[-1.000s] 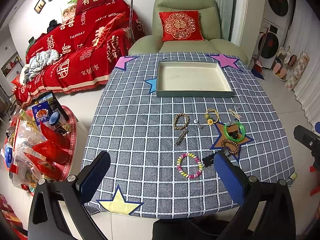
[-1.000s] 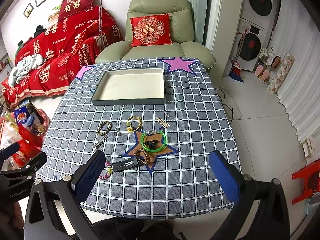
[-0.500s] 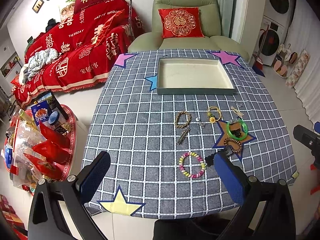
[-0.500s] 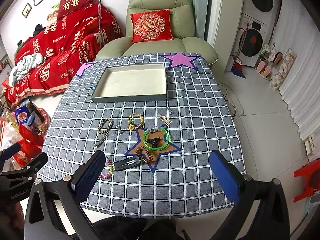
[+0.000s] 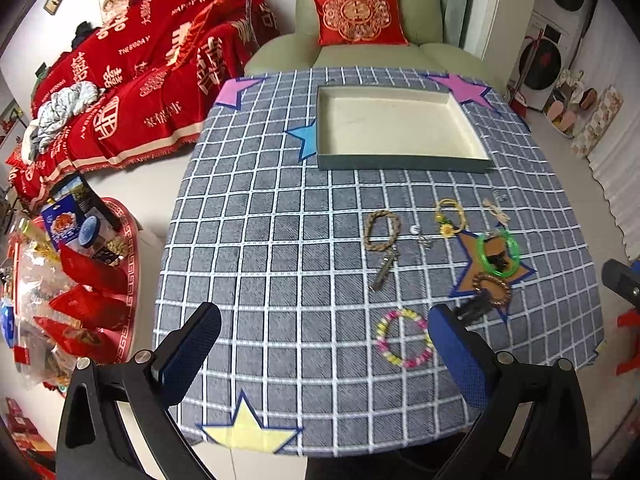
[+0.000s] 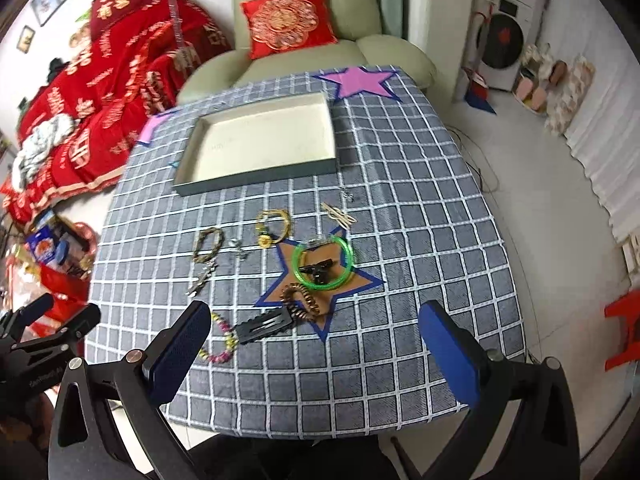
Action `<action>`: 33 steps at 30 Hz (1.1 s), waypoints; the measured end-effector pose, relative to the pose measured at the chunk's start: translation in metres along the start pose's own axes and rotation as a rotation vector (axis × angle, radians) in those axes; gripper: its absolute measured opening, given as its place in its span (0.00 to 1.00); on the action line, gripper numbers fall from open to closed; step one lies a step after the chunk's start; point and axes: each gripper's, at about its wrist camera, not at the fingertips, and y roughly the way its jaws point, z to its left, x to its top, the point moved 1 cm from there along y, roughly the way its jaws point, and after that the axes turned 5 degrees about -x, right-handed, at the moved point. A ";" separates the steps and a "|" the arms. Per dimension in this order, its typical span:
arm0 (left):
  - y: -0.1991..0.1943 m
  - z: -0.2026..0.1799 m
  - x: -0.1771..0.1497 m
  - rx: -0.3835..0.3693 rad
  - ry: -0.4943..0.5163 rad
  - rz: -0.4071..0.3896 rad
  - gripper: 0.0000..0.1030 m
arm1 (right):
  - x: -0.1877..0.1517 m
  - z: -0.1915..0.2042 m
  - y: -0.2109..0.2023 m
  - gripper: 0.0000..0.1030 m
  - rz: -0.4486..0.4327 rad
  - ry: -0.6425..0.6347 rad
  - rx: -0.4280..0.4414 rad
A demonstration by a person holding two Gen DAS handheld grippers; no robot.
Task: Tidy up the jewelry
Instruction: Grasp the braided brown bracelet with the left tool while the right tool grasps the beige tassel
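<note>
left tongs (image 5: 324, 354): spread wide, nothing between them, hanging over the near edge of the bench (image 5: 260, 240)
right tongs (image 6: 316, 354): also wide apart, empty, over the near right part of the bench
pastel bead bracelet (image 5: 403, 338): flat on the cloth, just inside the right-hand finger (image 5: 458, 356) of the left tongs; partly hidden behind the left-hand finger (image 6: 180, 350) of the right tongs in the other view
black hair clip (image 6: 264, 325): between the right tongs' fingers, nearer the left one, touching the brown bead bracelet (image 6: 301, 300)
green bangle (image 6: 323, 262): on the orange star, further out, small black clip (image 6: 317, 270) lying inside it
braided bracelet (image 5: 383, 230), yellow bracelet (image 5: 451, 216), metal clip (image 5: 384, 274): mid-bench, well ahead of both tongs
tray (image 5: 400, 160): far side of the bench, nothing in it, well apart from everything
</note>
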 end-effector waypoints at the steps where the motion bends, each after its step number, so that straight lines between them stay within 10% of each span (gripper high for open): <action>1: 0.006 0.002 0.003 0.000 0.005 0.010 1.00 | 0.002 0.000 0.006 1.00 0.015 0.001 -0.004; 22: 0.151 -0.004 0.064 -0.087 0.049 0.141 0.96 | 0.068 -0.012 0.149 0.98 0.173 -0.040 -0.076; 33: 0.193 -0.024 0.071 -0.114 0.101 0.162 0.79 | 0.083 0.002 0.224 0.51 0.227 -0.120 -0.019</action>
